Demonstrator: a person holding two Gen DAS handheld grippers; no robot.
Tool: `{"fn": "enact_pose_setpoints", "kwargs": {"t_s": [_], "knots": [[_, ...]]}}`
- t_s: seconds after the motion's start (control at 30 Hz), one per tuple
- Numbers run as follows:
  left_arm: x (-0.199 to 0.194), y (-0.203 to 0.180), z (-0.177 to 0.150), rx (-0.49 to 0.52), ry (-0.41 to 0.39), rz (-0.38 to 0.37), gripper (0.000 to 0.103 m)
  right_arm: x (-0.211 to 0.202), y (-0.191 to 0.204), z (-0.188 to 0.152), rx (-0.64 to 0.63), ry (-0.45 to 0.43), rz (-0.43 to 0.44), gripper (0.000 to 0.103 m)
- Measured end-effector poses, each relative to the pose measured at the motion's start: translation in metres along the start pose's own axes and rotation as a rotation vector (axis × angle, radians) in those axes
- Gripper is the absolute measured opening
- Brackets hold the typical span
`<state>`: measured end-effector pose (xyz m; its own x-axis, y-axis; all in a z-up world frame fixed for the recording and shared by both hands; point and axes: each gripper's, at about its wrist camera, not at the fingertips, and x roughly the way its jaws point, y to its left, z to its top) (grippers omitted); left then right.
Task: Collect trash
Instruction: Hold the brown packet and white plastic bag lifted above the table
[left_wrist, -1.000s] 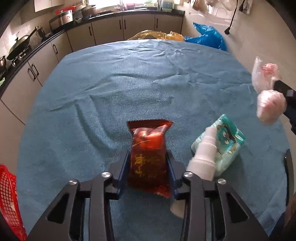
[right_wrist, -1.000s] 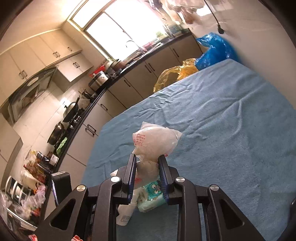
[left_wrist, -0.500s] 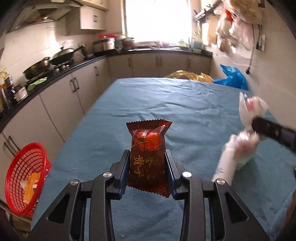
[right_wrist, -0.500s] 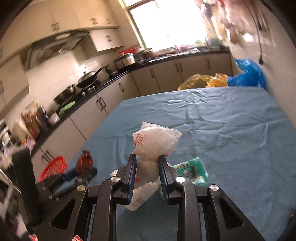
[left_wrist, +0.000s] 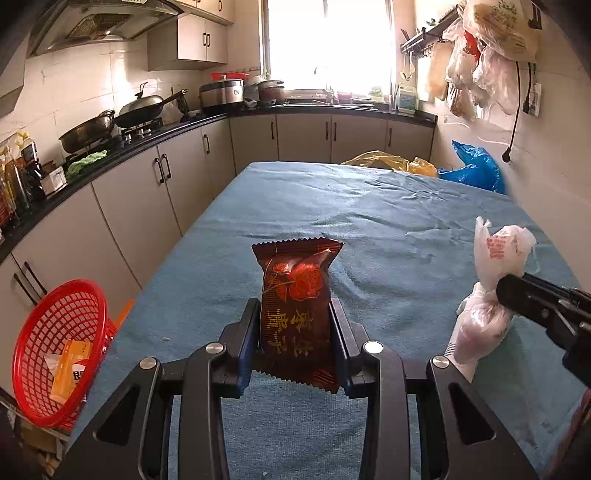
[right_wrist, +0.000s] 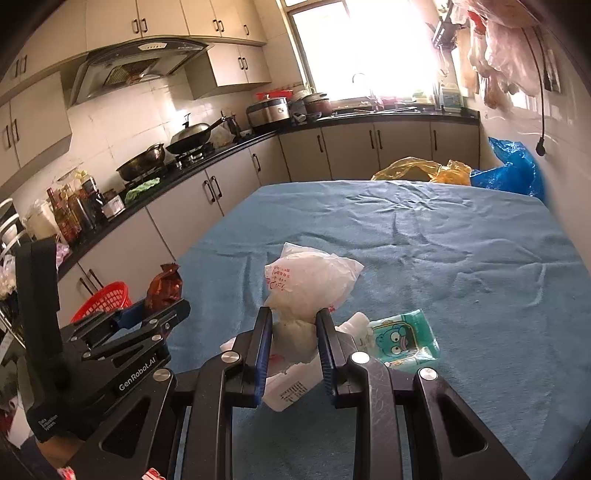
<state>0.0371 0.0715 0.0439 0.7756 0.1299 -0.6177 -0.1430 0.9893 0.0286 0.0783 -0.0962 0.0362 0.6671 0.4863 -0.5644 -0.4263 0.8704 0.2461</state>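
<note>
L gripper (left_wrist: 295, 341) clamped on red snack wrapper (left_wrist: 295, 306), R gripper (right_wrist: 293, 345) on crumpled plastic bag (right_wrist: 308, 284); both lifted for carry to red basket (left_wrist: 55, 350), left of L tool.

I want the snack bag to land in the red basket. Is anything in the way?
Nothing visible blocks it. The left gripper holds the red snack packet above the blue tablecloth, and the red basket sits open past the table's left edge, holding only some scraps.

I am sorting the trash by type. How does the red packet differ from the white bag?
The red packet is flat, glossy and opaque; the white bag is crumpled, thin and translucent. The left gripper holds the packet, the right gripper the bag. Both are lifted above the table.
</note>
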Motion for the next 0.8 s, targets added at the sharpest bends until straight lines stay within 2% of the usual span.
{"fn": "enact_pose_setpoints", "kwargs": {"t_s": [0.8], "knots": [[-0.0011, -0.0027, -0.0021, 0.016, -0.002, 0.017, 0.034, 0.0012, 0.0015, -0.0005, -0.010, 0.001, -0.011, 0.026]]}}
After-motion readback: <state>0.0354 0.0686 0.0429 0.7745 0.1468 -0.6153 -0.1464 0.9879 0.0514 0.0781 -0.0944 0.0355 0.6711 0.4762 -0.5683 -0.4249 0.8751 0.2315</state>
